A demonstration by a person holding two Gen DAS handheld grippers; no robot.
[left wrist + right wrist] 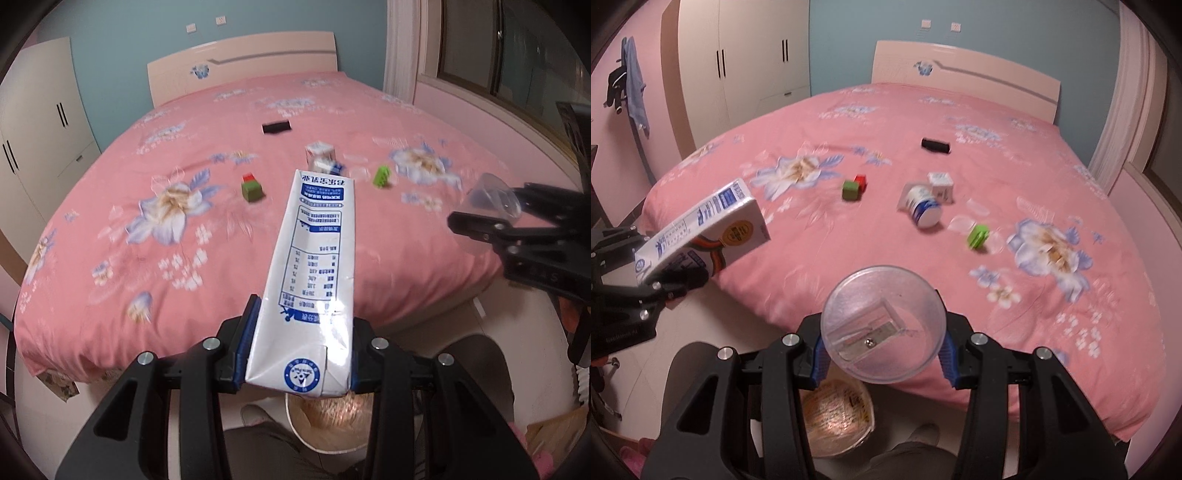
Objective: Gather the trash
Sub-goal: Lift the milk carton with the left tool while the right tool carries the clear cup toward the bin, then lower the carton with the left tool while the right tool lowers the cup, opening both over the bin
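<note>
My left gripper [295, 354] is shut on a white and blue milk carton [314, 266], held above the bin [325, 439] on the floor; it also shows in the right wrist view [701, 229]. My right gripper [882, 350] is shut on a clear round plastic cup [882, 325] with a pencil sharpener inside, over the bed's edge above the bin [834, 417]. The cup also shows in the left wrist view [491, 199]. On the pink bed lie a yoghurt cup [923, 208], a small white box [940, 184] and clear plastic scraps [962, 223].
Green and red blocks [855, 188], a green toy [978, 235] and a black object [935, 144] lie on the floral bedspread [1034, 295]. Wardrobes stand at the left [746, 66]. A person's legs and foot [919, 435] are beside the bin.
</note>
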